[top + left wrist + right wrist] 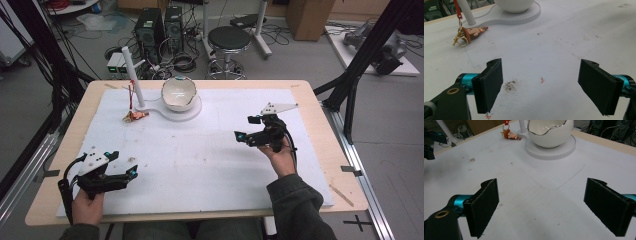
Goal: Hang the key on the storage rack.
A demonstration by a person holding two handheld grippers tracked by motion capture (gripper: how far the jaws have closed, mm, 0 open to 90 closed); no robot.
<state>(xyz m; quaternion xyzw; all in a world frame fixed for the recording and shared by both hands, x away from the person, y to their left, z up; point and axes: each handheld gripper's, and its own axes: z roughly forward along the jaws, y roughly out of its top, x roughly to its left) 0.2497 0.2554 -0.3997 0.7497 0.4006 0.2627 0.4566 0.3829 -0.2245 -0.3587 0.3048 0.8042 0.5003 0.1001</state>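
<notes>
A white eggshell-shaped bowl with a jagged silver rim sits on a round white base at the back of the table. Left of it rises a white post with a red strap. A small brown figure keychain lies at the post's foot. My left gripper is open over the white mat at the front left, holding nothing. My right gripper is open at the middle right, also holding nothing.
A white foam mat covers most of the wooden table. Behind the table stand a black stool, computer towers and loose cables. Black frame struts rise at both sides.
</notes>
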